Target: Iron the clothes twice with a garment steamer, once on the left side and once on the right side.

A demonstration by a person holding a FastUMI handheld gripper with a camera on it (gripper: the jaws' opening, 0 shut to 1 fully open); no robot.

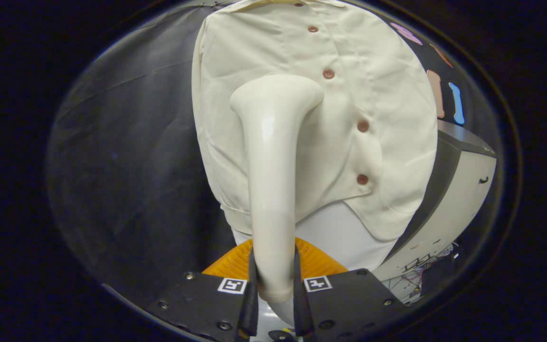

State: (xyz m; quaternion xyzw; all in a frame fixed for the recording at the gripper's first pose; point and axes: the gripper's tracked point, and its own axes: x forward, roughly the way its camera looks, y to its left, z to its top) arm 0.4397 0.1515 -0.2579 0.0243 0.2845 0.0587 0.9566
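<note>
Cream steamer (273, 180) clamped in gripper (276, 289), head against buttoned shirt (349, 95).

Dim booth, fisheye-warped edges, perhaps slight blur

Backdrop is just the booth's black cloth wall (131, 156), a bit creased, with soft even light on it. Off to one side sits a pale grey cabinet (463, 199) with a dark edge (loose wires (425, 270) showing near its base).
</note>
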